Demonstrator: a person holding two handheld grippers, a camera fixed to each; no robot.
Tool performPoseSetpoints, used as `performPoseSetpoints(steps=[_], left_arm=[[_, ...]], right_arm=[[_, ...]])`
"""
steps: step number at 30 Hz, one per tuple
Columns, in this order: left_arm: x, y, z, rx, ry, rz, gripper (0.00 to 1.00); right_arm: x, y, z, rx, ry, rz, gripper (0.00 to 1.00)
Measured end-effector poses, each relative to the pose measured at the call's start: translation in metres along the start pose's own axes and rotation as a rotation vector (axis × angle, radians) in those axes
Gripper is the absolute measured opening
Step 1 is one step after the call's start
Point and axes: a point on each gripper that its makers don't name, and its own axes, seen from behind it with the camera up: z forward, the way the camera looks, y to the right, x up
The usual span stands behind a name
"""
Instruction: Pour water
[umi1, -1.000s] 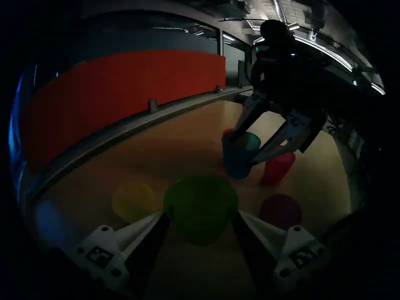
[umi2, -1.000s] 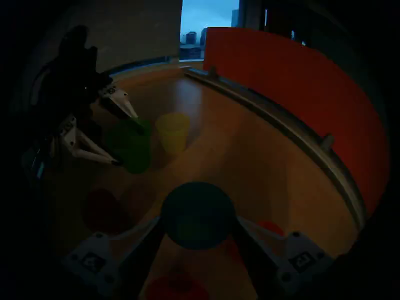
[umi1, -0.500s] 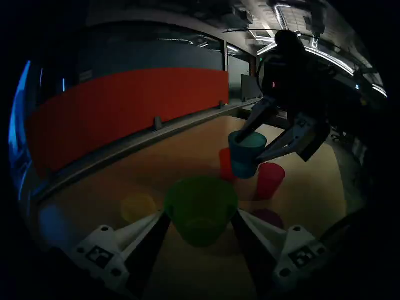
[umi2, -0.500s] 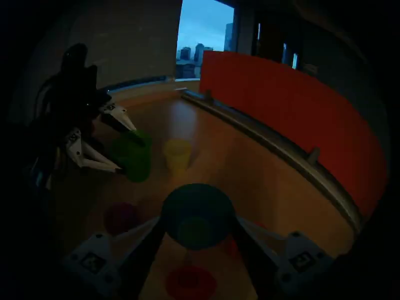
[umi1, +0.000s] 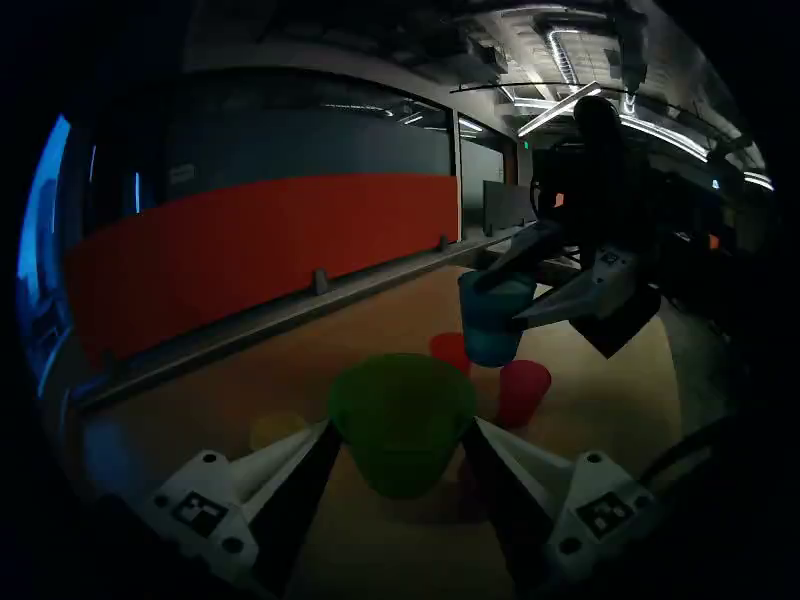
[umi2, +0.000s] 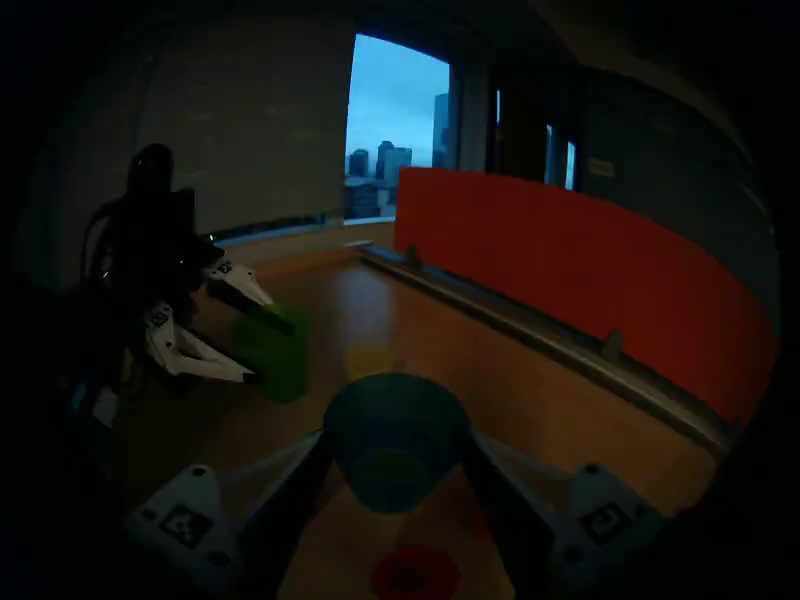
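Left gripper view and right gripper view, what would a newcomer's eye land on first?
First, the long red partition glowing along the far edge of the dim wooden table. Next, the two held cups: the green cup clamped in the left gripper and the blue cup in the right gripper. In the right gripper view, a window with a dusk skyline stands out too.

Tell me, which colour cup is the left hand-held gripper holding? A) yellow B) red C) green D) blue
C: the green cup sits pinched between the fingers of the left hand-held gripper; the right hand-held gripper holds the blue cup.
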Motion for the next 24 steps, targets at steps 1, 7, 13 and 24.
performPoseSetpoints(steps=[1, 7, 13, 24], left_arm=[[0.002, 0.000, -0.001, 0.002, 0.007, -0.001, 0.84], [0.016, 0.001, -0.009, 0.017, 0.056, -0.018, 0.84], [0.027, 0.002, -0.016, 0.024, 0.109, -0.036, 0.84], [0.051, 0.007, -0.027, 0.026, 0.209, -0.062, 0.84]], right_arm=[[0.002, -0.001, -0.002, -0.001, 0.012, 0.002, 0.98], [0.016, -0.005, -0.010, -0.009, 0.083, 0.007, 0.98], [0.026, -0.009, -0.017, -0.012, 0.149, 0.017, 0.98], [0.041, -0.011, -0.030, -0.026, 0.248, 0.031, 0.98]])
